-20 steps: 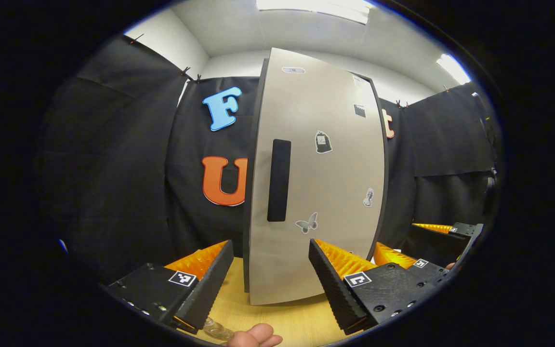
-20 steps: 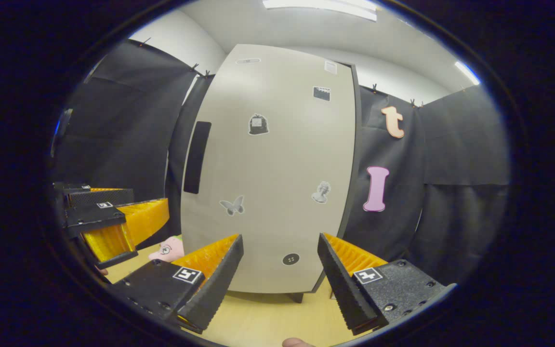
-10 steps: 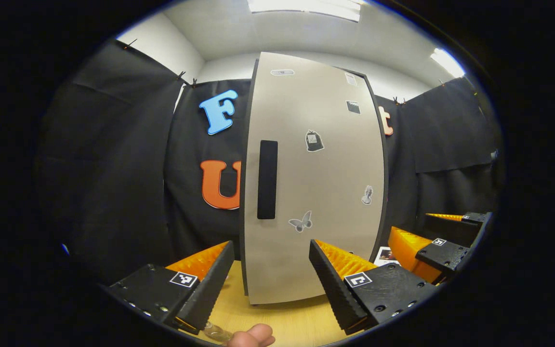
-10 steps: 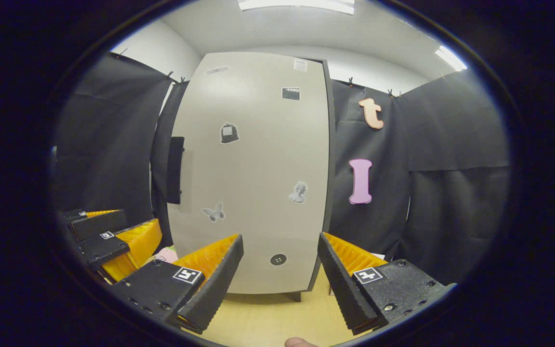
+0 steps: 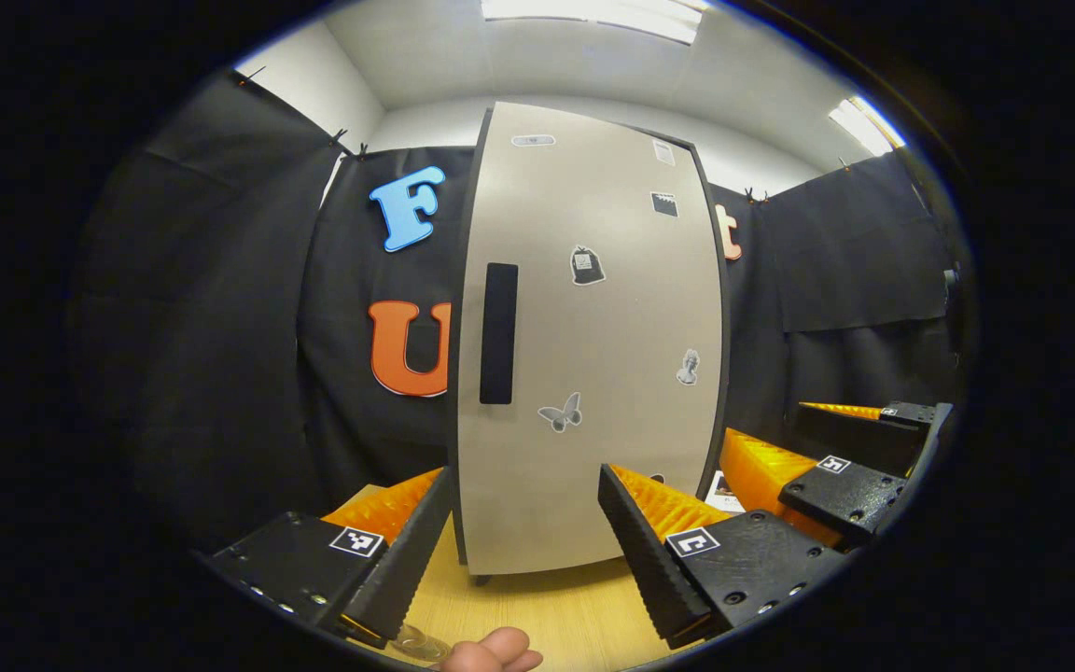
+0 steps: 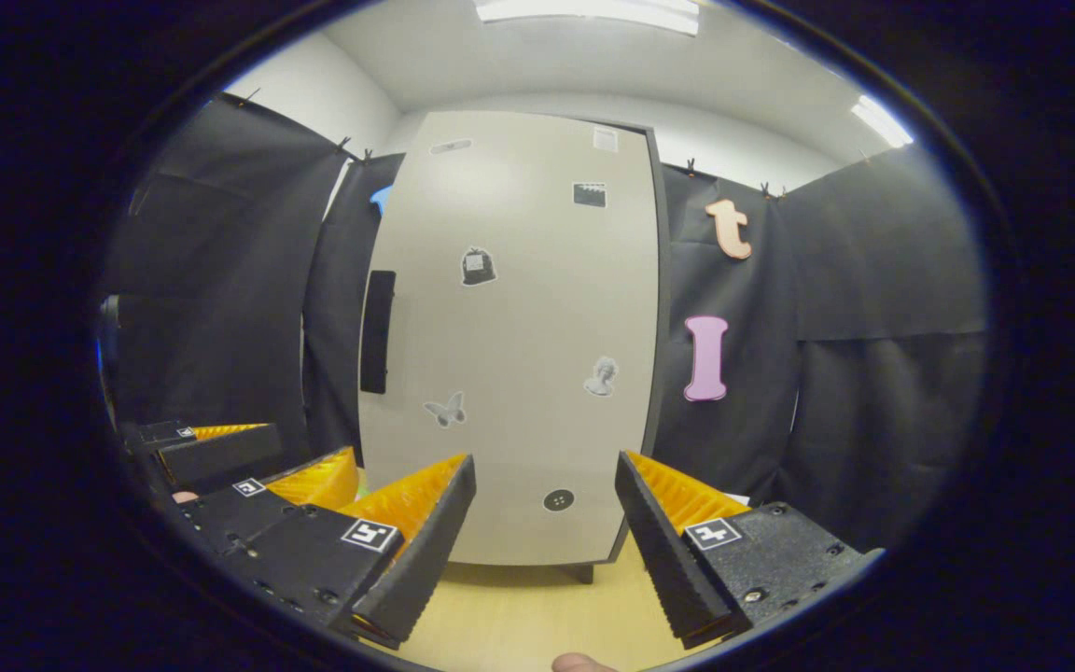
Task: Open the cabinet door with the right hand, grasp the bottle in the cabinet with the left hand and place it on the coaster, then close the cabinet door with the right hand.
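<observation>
We see the cabinet door (image 5: 593, 373) shut, so the bottle is hidden. Both our left gripper (image 5: 523, 551) and right gripper (image 6: 545, 551) gape wide, holding nothing. The right gripper view catches a button sticker (image 6: 558, 500).

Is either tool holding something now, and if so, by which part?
Nothing is held. The left tool and the right tool are both open, in front of the closed door.

**Colours on my feeds**

I see a pale grey-beige cabinet door (image 5: 593, 373) with a black vertical handle (image 5: 497, 345) and dark edging, dotted with small black-and-white stickers: a butterfly (image 5: 560, 413), a bust (image 6: 601, 375). The tabletop (image 6: 519, 621) is light yellowish wood grain.
</observation>
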Motion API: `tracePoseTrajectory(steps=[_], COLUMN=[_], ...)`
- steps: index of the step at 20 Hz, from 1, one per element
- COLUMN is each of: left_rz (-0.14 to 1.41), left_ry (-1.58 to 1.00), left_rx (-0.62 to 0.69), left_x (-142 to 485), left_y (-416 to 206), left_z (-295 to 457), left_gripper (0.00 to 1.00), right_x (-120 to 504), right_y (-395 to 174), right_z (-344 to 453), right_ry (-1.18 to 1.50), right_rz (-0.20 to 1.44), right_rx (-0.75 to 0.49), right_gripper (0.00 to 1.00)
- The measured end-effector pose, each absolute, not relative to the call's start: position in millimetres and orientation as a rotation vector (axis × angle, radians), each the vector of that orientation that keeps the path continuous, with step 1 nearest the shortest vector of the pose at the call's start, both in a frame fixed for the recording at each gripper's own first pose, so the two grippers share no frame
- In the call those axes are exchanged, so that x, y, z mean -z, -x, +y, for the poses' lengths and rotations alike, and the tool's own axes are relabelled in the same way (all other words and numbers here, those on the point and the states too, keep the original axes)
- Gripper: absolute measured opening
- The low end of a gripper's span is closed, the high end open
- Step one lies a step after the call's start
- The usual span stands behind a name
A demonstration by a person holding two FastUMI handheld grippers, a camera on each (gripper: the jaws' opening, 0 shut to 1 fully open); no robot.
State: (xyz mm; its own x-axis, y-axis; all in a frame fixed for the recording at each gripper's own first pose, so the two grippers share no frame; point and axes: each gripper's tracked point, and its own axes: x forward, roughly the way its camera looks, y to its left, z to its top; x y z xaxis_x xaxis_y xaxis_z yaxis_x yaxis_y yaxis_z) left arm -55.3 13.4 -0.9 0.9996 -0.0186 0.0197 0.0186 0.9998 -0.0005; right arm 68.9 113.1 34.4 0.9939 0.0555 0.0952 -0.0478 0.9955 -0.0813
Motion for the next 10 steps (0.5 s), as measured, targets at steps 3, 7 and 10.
tracePoseTrajectory(steps=[3, 7, 10], left_rz=[-0.023, -0.021, -0.007], left_ry=[0.0, 0.032, 0.05], left_rx=[0.009, -0.021, -0.017], left_x=[2.7, 5.8, 12.1], left_y=[62.5, 68.1, 70.0], left_z=[23.9, 36.5, 32.5], left_gripper=[0.95, 0.95, 0.95], right_x=[-34.5, -22.0, -23.9], right_y=[-61.9, -55.1, -50.4], right_z=[124.7, 137.2, 132.9], right_ry=[0.088, 0.111, 0.13], right_rz=[-0.107, -0.082, -0.088], right_rx=[-0.068, -0.095, -0.082], right_gripper=[0.95, 0.97, 0.98])
